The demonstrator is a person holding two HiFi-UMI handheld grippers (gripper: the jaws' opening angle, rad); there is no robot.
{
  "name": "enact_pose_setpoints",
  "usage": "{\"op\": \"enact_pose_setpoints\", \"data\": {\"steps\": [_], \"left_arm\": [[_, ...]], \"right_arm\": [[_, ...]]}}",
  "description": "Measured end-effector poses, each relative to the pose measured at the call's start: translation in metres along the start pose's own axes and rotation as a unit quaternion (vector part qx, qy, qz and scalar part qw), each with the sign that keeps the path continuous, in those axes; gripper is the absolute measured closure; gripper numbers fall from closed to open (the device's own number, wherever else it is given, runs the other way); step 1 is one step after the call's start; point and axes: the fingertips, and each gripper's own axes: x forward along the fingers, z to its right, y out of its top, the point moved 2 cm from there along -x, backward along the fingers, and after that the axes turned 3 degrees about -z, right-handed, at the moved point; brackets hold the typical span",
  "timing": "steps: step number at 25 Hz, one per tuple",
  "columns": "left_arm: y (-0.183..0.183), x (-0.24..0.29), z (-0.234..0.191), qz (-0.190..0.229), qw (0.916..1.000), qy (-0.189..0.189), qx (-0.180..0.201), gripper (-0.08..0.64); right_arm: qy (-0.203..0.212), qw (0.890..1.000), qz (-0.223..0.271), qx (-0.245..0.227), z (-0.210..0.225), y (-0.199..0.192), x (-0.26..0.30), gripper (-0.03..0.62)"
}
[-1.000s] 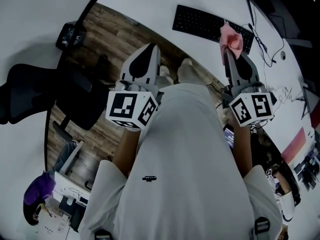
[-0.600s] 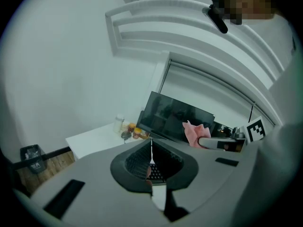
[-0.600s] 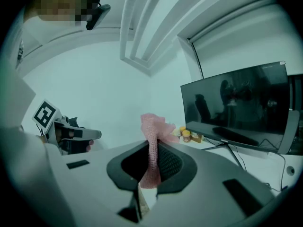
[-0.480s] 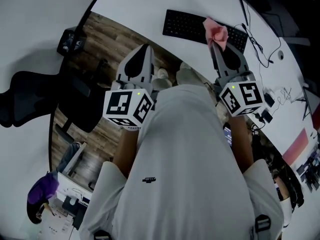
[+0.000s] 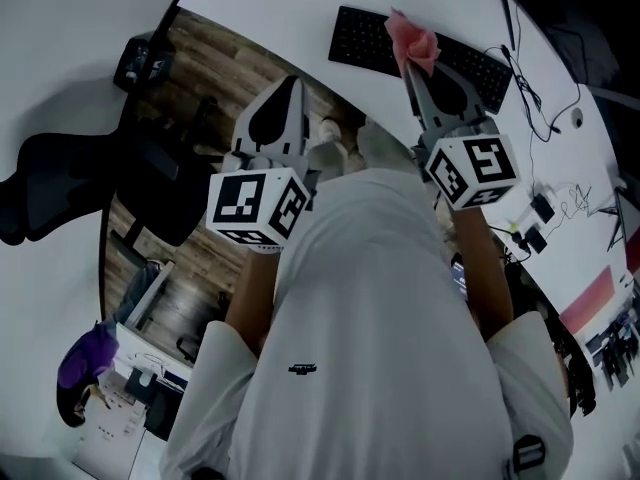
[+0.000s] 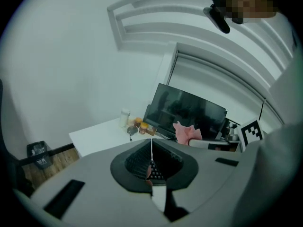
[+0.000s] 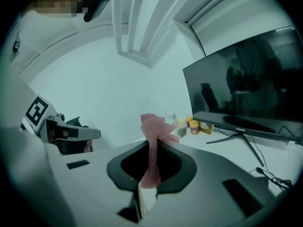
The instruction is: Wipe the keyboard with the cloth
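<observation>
Cloth (image 5: 411, 38) clamped in right gripper (image 5: 408, 66), bunched past its tips, over the keyboard (image 5: 365, 40) lying crosswise just ahead on the desk (image 5: 290, 3), contact unclear; left gripper (image 5: 293, 88) has jaws together on nothing, further back, so right looks nearer for the wiping stroke.

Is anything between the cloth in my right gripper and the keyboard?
Nothing visible does. The cloth, clamped in the right gripper, overlaps the keyboard in the head view, and the keys that show are bare.
</observation>
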Motion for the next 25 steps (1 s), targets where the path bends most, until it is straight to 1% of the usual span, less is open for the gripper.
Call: {"op": "enact_pose_setpoints", "data": {"steps": [2, 8, 15, 19, 25], "left_arm": [[-0.002, 0.007, -0.003, -0.001, 1.0, 0.005, 0.003, 0.537], [-0.015, 0.034, -0.01, -0.024, 0.9994, 0.017, 0.017, 0.537], [-0.025, 0.053, -0.022, -0.037, 0.9986, 0.036, 0.01, 0.537], [-0.034, 0.064, -0.031, -0.044, 0.9979, 0.047, -0.001, 0.537], [-0.045, 0.079, -0.042, -0.053, 0.9971, 0.053, -0.015, 0.537]], "right_arm": [[0.008, 1.0, -0.009, 0.002, 0.001, -0.005, 0.014, 0.563], [0.028, 0.999, -0.021, 0.027, 0.008, -0.017, 0.05, 0.563], [0.043, 0.997, -0.046, 0.033, 0.012, -0.037, 0.093, 0.563], [0.05, 0.996, -0.061, 0.043, 0.015, -0.05, 0.116, 0.563], [0.052, 0.994, -0.083, 0.05, 0.019, -0.067, 0.147, 0.563]]}}
